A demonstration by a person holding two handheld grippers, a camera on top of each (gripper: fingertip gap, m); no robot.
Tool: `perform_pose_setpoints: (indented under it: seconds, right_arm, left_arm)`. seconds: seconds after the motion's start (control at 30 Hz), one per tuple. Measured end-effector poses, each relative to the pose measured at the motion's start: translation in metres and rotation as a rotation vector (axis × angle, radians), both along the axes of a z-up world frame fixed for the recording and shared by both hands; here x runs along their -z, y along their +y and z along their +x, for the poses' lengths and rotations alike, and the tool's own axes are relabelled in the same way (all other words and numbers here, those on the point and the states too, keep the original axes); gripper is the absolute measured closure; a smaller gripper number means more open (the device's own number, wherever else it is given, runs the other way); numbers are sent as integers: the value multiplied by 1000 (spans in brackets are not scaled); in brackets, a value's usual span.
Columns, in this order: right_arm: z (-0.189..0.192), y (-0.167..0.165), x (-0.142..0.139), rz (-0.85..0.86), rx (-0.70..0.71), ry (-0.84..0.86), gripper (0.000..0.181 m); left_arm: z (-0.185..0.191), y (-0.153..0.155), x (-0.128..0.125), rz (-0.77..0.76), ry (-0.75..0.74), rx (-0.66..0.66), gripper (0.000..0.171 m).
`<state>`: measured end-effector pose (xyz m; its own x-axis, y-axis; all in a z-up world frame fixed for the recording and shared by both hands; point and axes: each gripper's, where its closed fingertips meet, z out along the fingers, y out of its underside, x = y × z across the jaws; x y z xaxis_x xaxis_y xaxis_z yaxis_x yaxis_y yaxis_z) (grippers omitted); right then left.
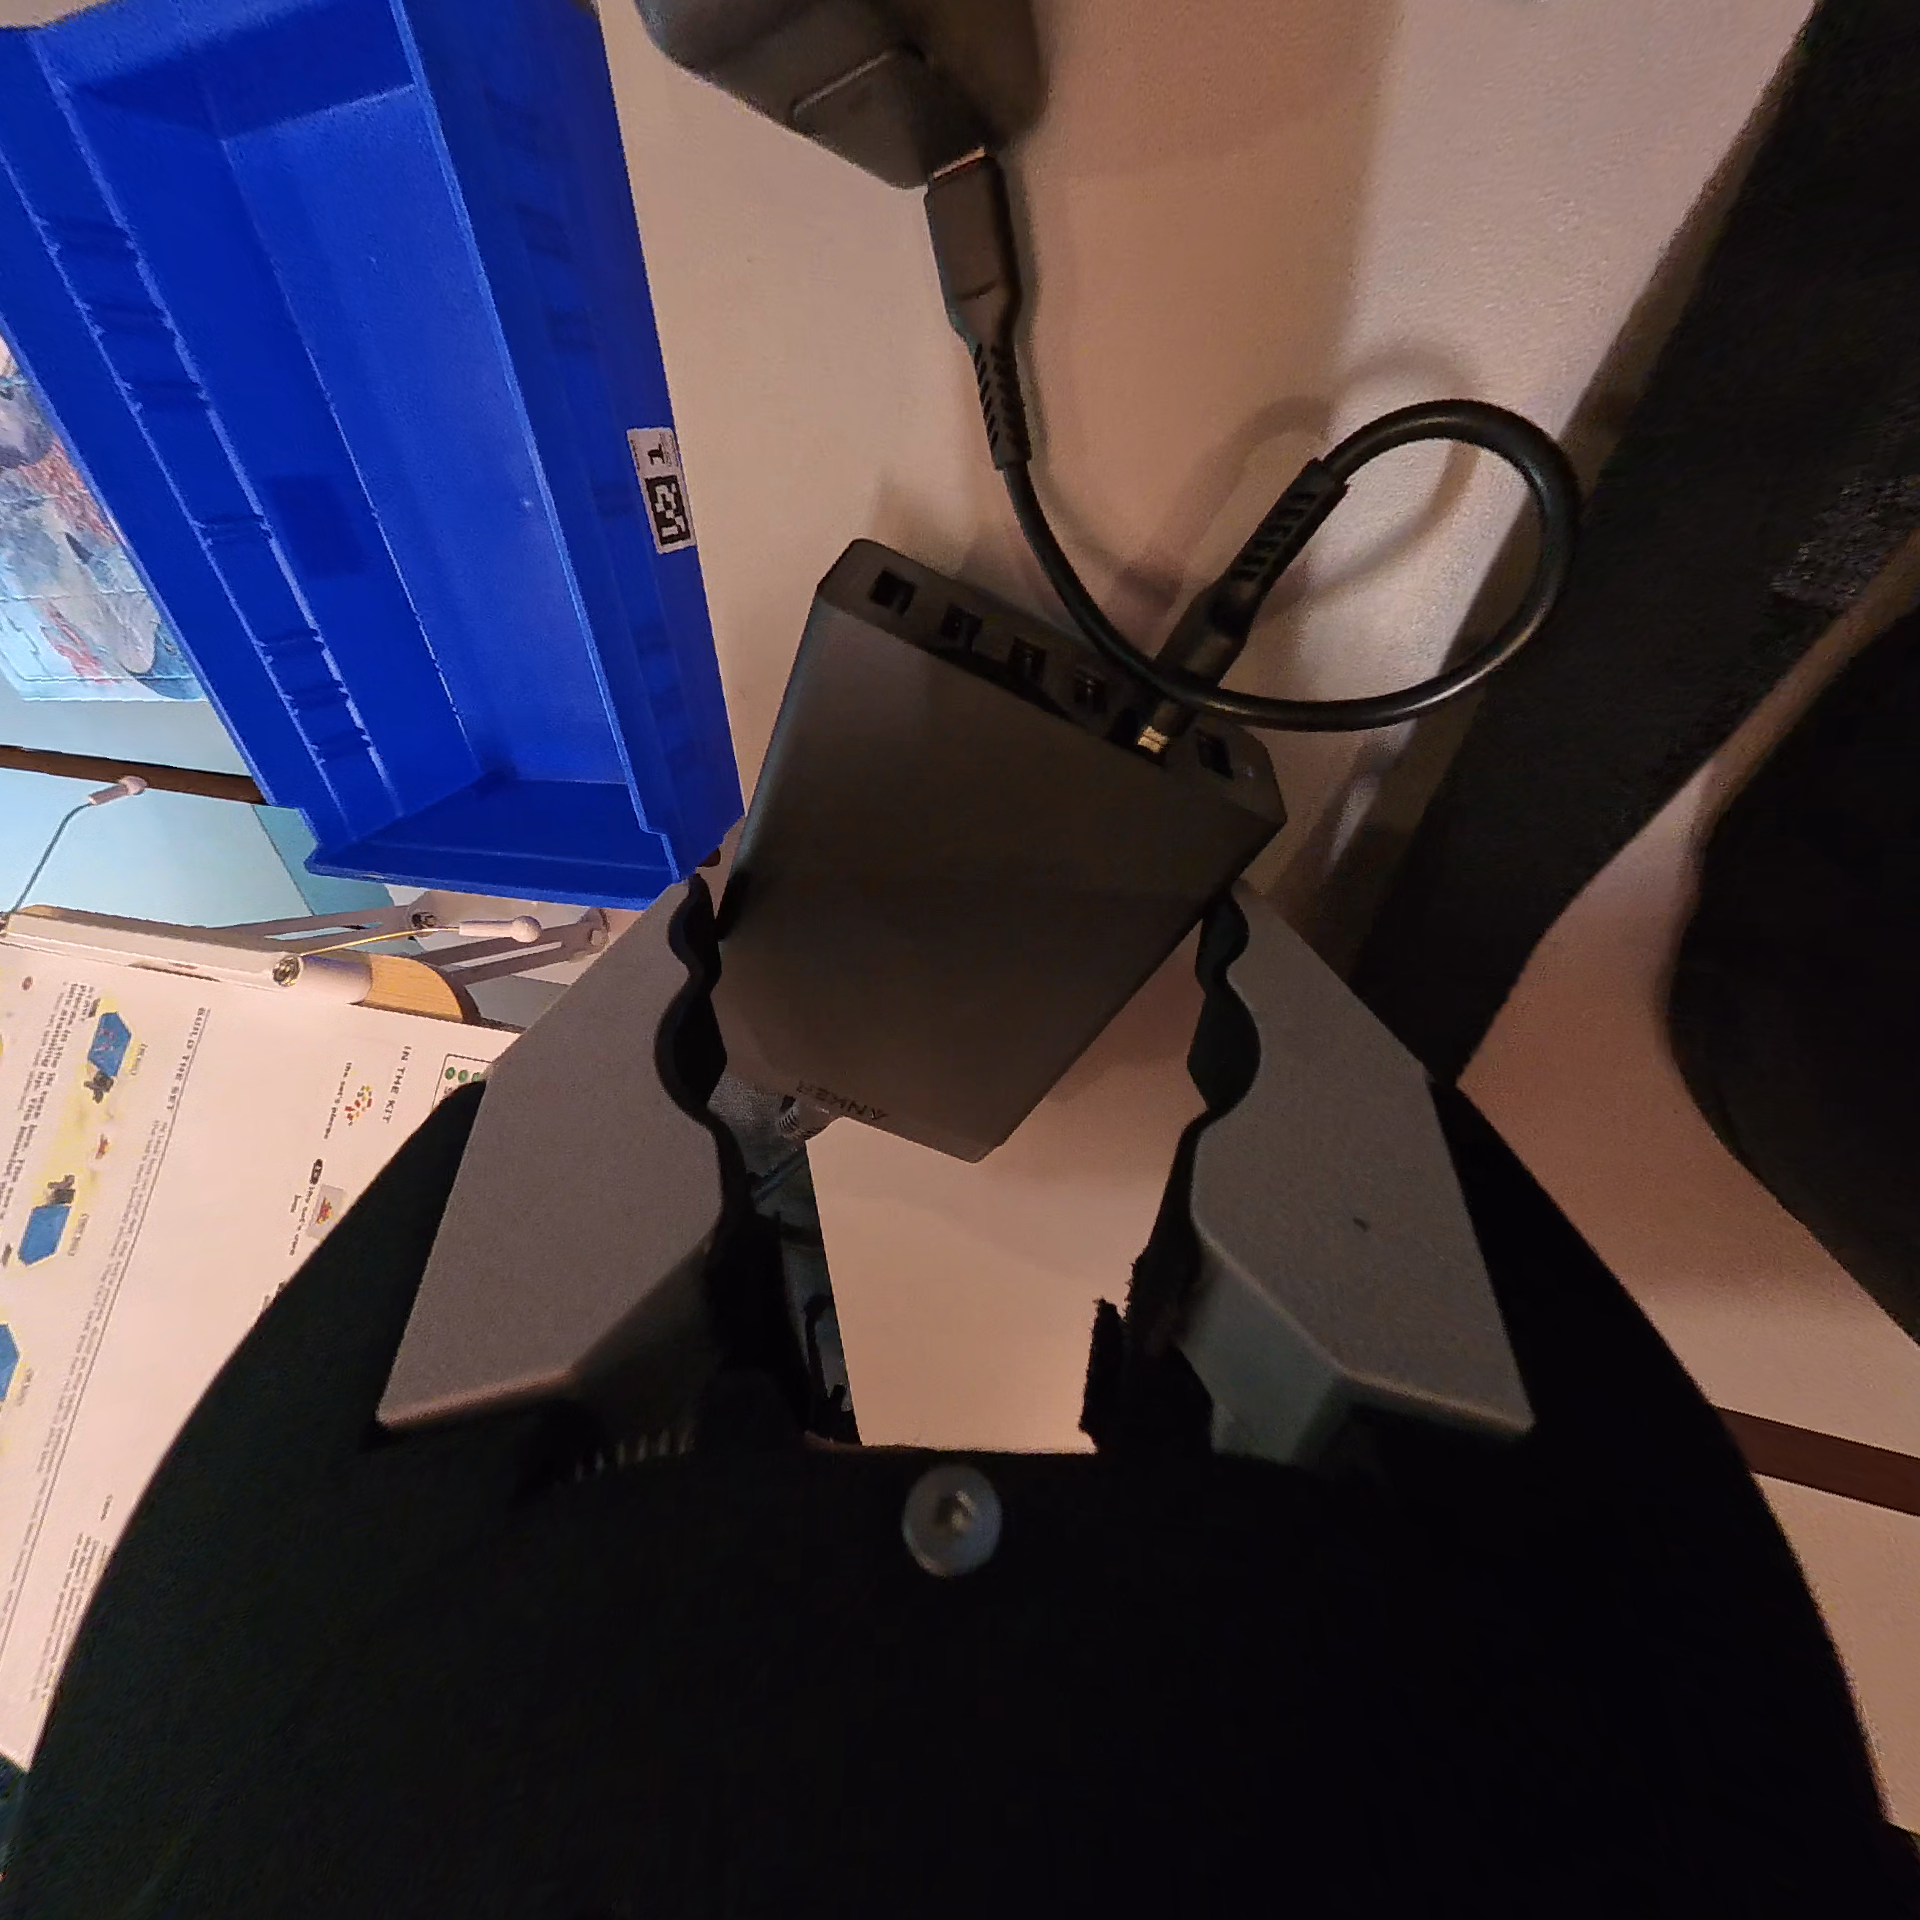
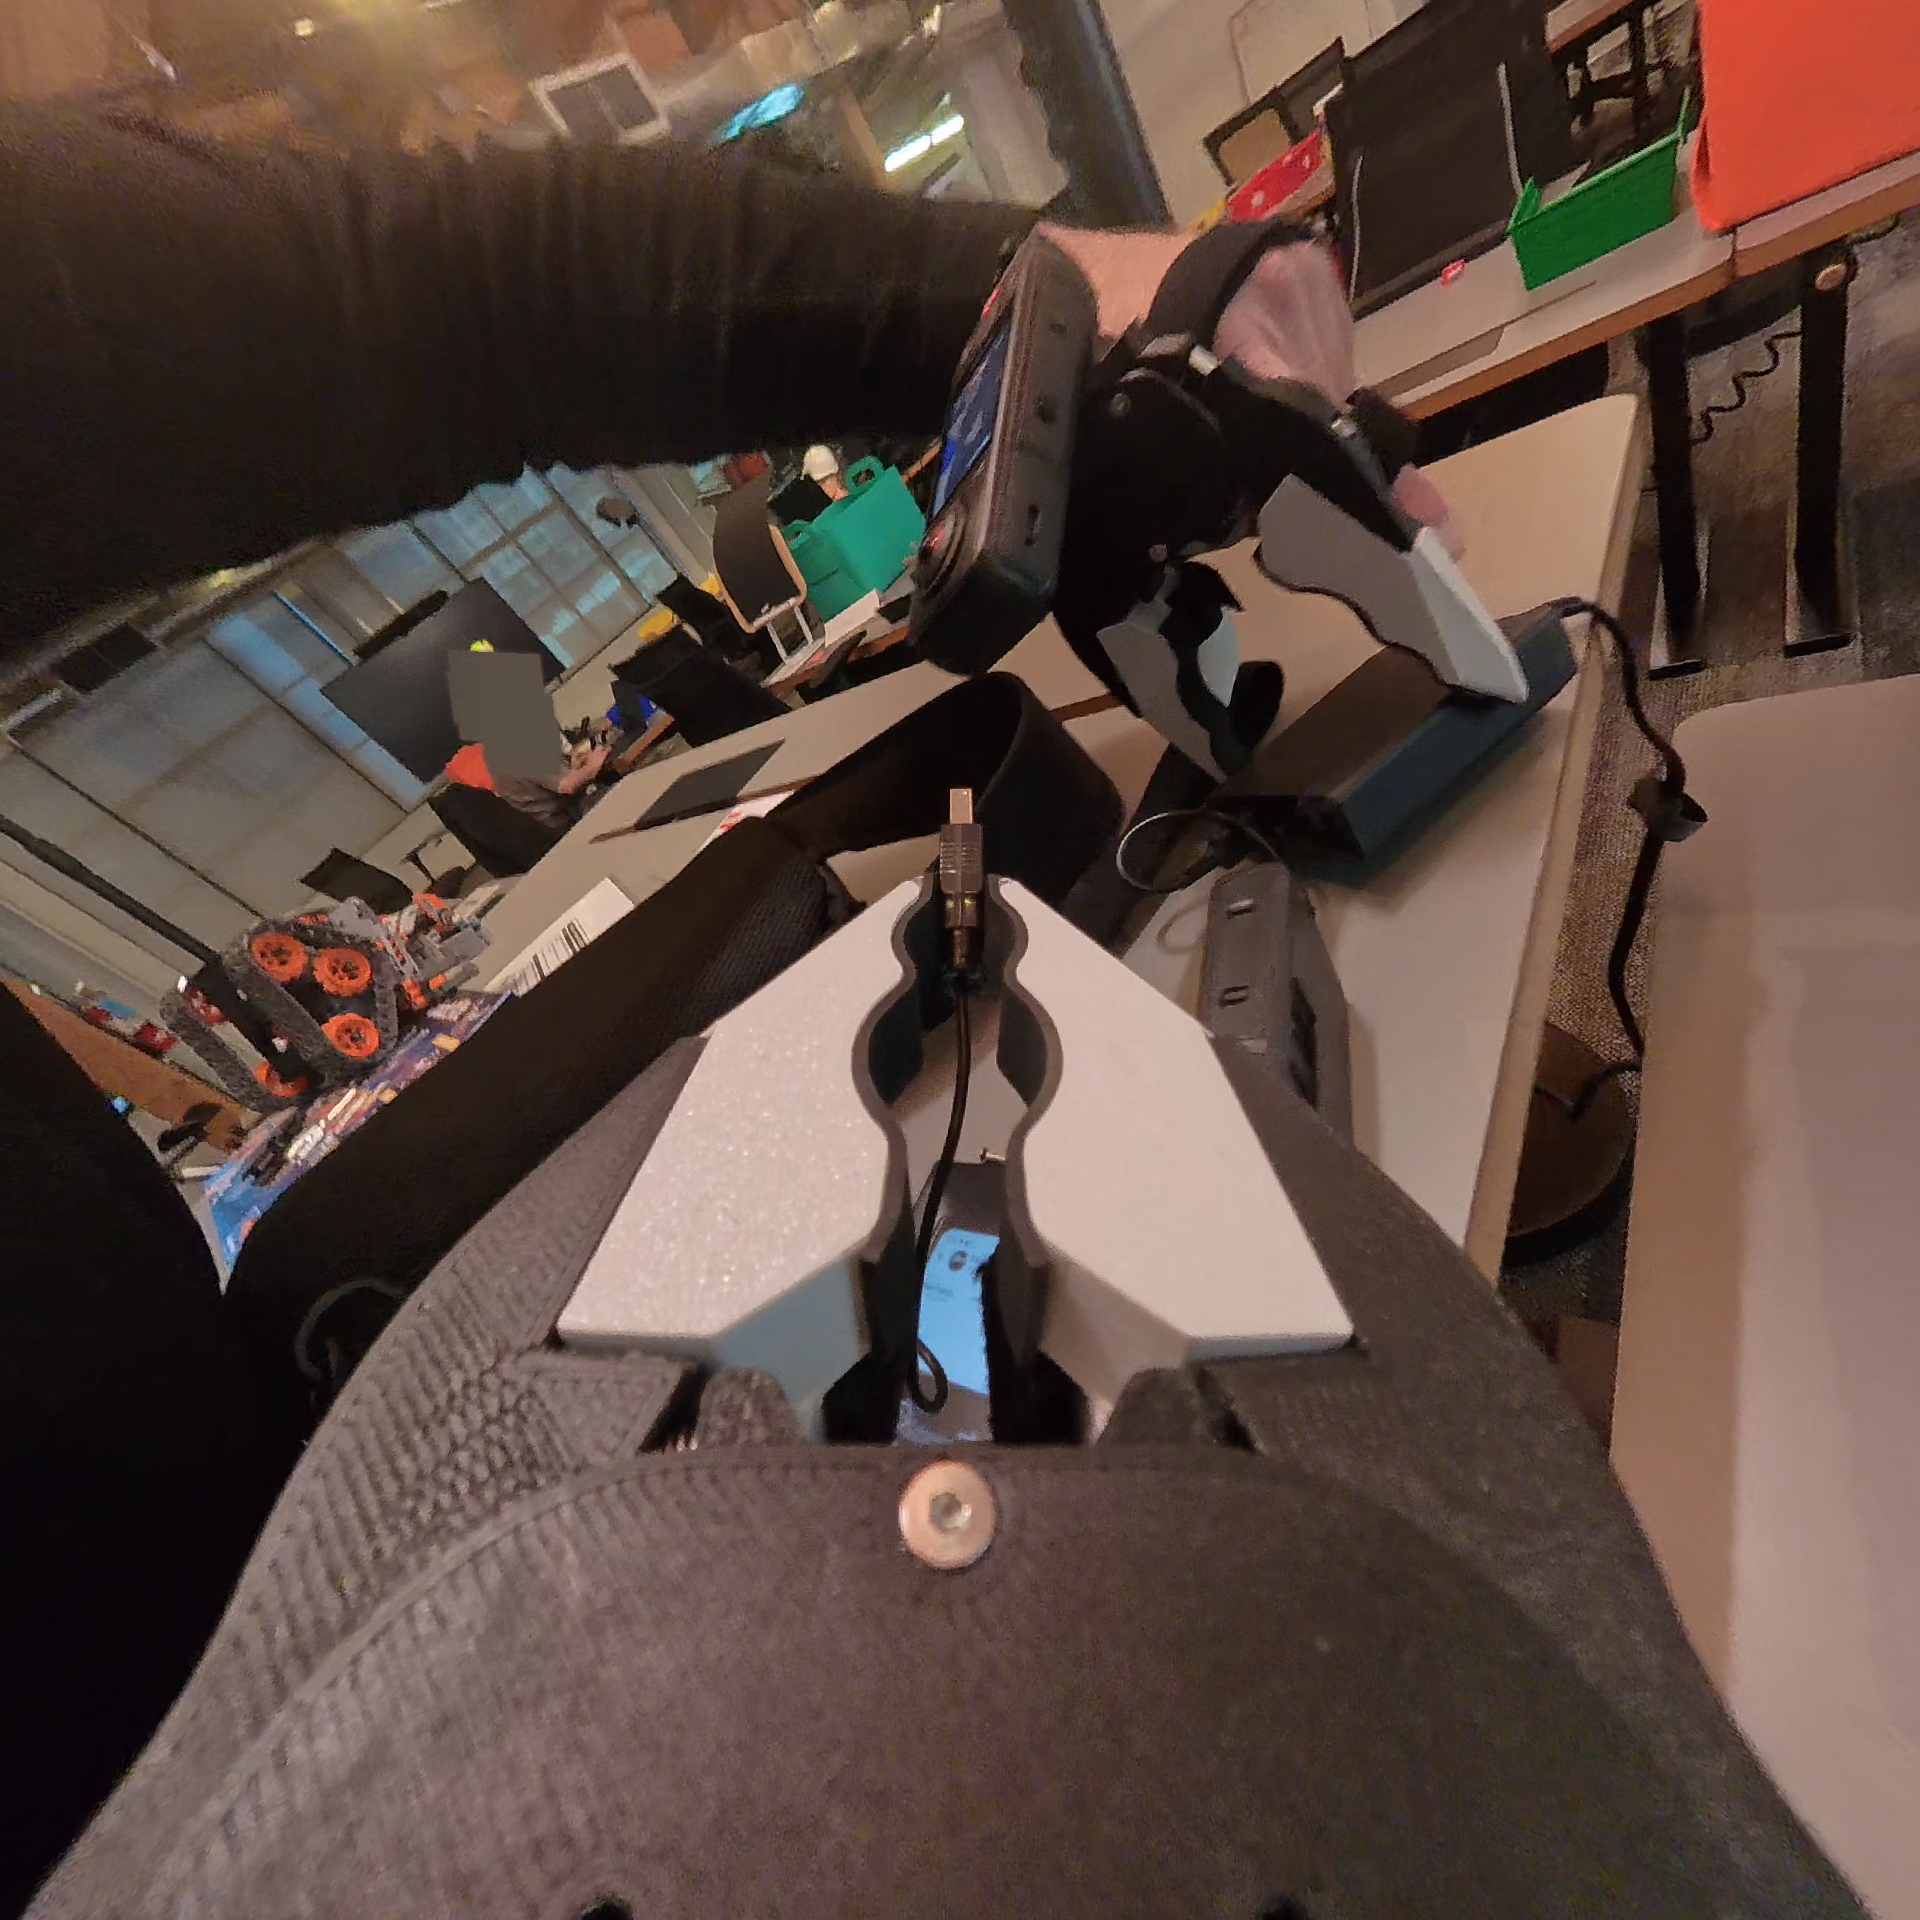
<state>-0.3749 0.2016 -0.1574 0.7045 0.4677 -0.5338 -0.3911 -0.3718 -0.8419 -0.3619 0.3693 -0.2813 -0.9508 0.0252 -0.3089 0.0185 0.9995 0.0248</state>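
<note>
- The pale table (image 1: 1164, 312) is carrying everything in reach, and more tables are stretching away into the far room.
- A dark sleeve (image 2: 416, 312) is reaching across from the left, with the hand (image 2: 1195, 281) wrapped round the left gripper's body.
- A blue bin (image 1: 364, 468) is lying at the far left of the table, its open side facing the left wrist view. A printed sheet (image 1: 208, 1195) is lying nearer than it.
- A toy tracked vehicle (image 2: 312, 987) with orange wheels is sitting well off to the left.
- The grey hub (image 1: 987, 1018) is lying flat near the table's middle, a slim dark-grey slab with a row of ports along its far edge.
- The left gripper (image 1: 961, 909) is straddling the grey hub with its jaws spread wide. Both tips are meeting the hub's long sides, so it appears to be clamping it.
- A short black cable (image 1: 1507, 582) is looping on the right beyond the hub. One end is going into another grey device (image 1: 831, 83) farther off and the other is resting at the port row with its metal tip showing, and I cannot tell whether it is seated.
- The right gripper (image 2: 961, 894) is hanging nearer, apart from the hub, with its jaws closed narrow on a small black plug (image 2: 960, 842).
- The plug's metal end is pointing away past the tips, and its thin lead (image 2: 956, 1091) is trailing back between the jaws.
</note>
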Motion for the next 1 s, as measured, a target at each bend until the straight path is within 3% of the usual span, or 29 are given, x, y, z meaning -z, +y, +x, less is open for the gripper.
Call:
perform_pose_setpoints:
  seconds: [0.17,0.33,0.67,0.87,1.0]
  right_arm:
    - [45,12,1,-36,120,39,177]
    - [68,34,23,-98,138,-30,177]
    - [59,78,62,-113,89,-456,177]
    - [47,91,74,-115,76,-618,176]
    - [51,93,79,-131,100,-594,177]
  left_arm:
    - [1,-1,-2,-29,-11,-12,83]
    - [5,-4,-6,-114,-31,-77,82]
    - [17,-12,-7,-249,-56,-180,82]
    - [20,-15,-6,-299,-45,-205,82]
    - [25,-18,-7,-348,-38,-233,82]
